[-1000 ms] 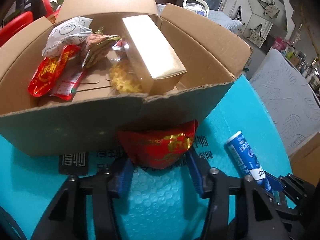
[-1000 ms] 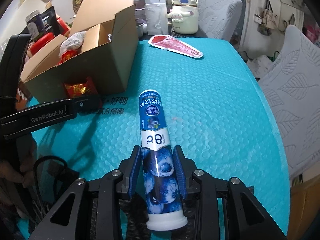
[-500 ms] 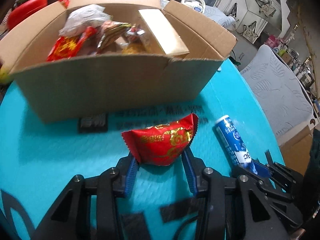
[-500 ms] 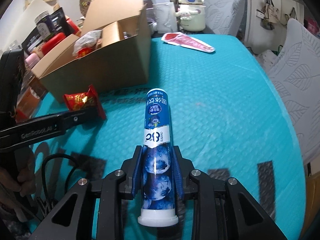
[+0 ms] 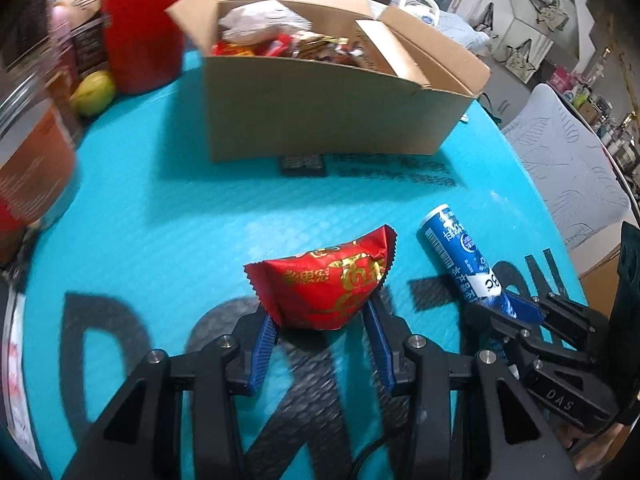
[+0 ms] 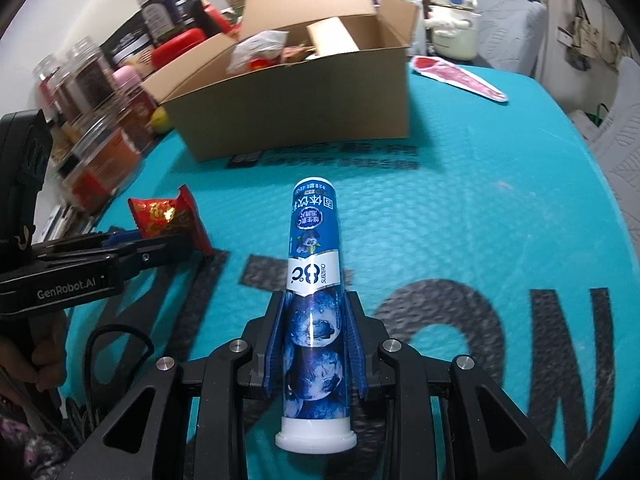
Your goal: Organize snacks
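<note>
A red snack packet (image 5: 324, 280) with gold print is pinched between the blue pads of my left gripper (image 5: 320, 312), which is shut on it above the teal mat. My right gripper (image 6: 314, 316) is shut on a blue blueberry-print tube (image 6: 314, 264) with a white cap toward the camera. In the left wrist view the blue tube (image 5: 460, 252) and right gripper (image 5: 508, 304) sit just right of the packet. In the right wrist view the red packet (image 6: 168, 216) and left gripper (image 6: 132, 244) are at the left. An open cardboard box (image 5: 328, 112) holding several snacks stands beyond both.
Jars (image 6: 92, 120), a red container (image 5: 140, 28) and a yellow-green fruit (image 5: 94, 92) line the table's left side. A pink flat packet (image 6: 460, 78) and a cream kettle (image 6: 452, 20) lie behind the cardboard box (image 6: 296, 100). A grey cushioned chair (image 5: 568, 160) stands off the right edge.
Both grippers have drawn back from the box toward the near side of the mat, each carrying its item. The box now looks farther away, and large black letters on the mat have come into view.
</note>
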Demonstrator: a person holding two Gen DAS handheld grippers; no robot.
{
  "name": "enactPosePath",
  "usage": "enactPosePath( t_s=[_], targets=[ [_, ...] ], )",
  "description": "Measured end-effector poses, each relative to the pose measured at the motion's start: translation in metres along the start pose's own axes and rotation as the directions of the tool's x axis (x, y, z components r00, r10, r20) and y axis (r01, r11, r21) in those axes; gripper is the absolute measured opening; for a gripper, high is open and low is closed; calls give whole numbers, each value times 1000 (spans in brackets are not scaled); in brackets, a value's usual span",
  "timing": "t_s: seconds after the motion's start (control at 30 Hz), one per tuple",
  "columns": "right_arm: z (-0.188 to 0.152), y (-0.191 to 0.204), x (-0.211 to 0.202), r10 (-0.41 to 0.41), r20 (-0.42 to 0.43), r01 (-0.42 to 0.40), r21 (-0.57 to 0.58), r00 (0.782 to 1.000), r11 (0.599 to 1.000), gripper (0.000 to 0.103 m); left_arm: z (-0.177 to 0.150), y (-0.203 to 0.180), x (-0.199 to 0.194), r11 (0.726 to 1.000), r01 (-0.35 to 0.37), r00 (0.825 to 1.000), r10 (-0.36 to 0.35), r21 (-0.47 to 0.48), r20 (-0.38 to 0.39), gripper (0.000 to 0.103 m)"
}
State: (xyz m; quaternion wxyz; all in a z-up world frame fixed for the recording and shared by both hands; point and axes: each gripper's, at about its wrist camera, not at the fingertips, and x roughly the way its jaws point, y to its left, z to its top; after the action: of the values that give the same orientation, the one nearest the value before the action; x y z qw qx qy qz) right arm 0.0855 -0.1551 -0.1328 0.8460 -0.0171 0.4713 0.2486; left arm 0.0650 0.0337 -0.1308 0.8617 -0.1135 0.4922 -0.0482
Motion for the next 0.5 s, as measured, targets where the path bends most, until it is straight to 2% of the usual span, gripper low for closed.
enactPosePath(
  t_s=[0.27, 0.5],
  targets=[
    [4, 14, 5, -17, -18, 16, -53, 1000, 998, 28, -7, 5, 1, 1000, -25, 1000, 25, -3, 15, 42],
    [3, 13, 8, -35, -29, 34, -55, 999, 998, 28, -5, -4, 10, 993, -89, 994, 84, 81, 67, 56]
  ],
)
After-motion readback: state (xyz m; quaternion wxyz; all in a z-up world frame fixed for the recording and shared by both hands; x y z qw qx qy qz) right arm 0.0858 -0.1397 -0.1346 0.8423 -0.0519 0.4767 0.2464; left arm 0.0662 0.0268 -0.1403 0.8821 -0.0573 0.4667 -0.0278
